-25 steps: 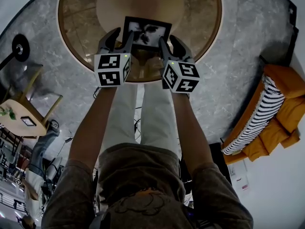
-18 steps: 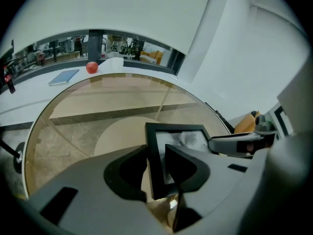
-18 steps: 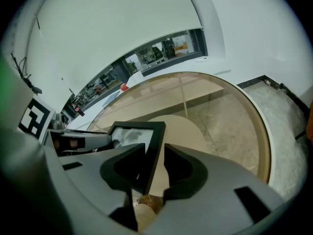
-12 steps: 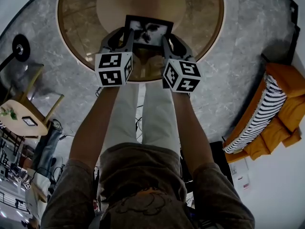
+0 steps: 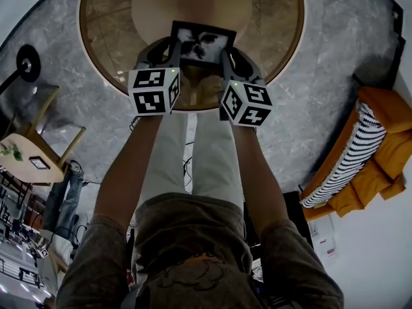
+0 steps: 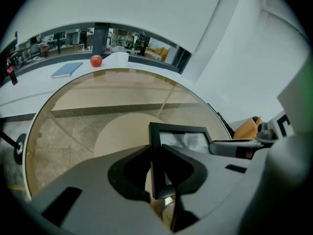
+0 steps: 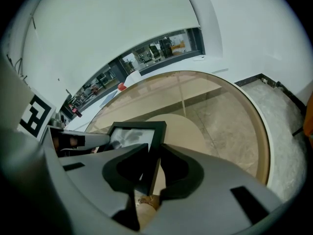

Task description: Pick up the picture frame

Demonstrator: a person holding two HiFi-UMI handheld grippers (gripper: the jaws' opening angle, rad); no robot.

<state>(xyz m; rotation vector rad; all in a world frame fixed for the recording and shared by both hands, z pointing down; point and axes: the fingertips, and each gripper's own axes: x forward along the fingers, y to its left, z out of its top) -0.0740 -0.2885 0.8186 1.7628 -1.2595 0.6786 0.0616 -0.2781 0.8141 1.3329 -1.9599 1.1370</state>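
Two grippers, jaws just now closing: left gripper [image 5: 168, 51] pinches the left edge, right gripper [image 5: 226, 55] the right edge, of the one black picture frame [image 5: 203, 44]. It sits upper centre in the head view, by the near rim of one round glass table [image 5: 106, 28].

Round glass table [image 5: 96, 37] on grey marble floor [image 5: 335, 63], orange sofa [image 5: 386, 153] nearby.

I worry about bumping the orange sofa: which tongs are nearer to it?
Right. The right tongs grip the picture frame's right edge, on the sofa's side; the left tongs grip its left edge, farther away. Both have just been closing on the frame.
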